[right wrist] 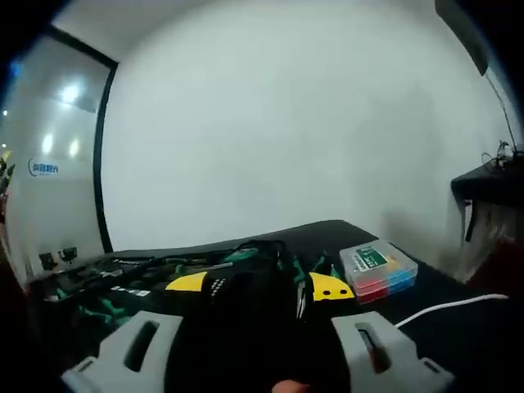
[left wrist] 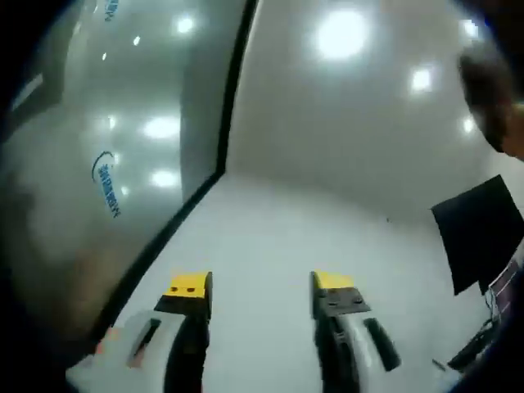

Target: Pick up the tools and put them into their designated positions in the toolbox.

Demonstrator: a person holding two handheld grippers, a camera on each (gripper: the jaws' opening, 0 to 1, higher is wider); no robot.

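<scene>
My right gripper (right wrist: 260,288) squeezes a dark tool low in the frame to carry it to the toolbox (right wrist: 98,282), while my left gripper (left wrist: 260,288) points up, wide open and empty.

toolbox (right wrist: 106,282) on table (right wrist: 458,311), parts box (right wrist: 377,268) to its right
</scene>
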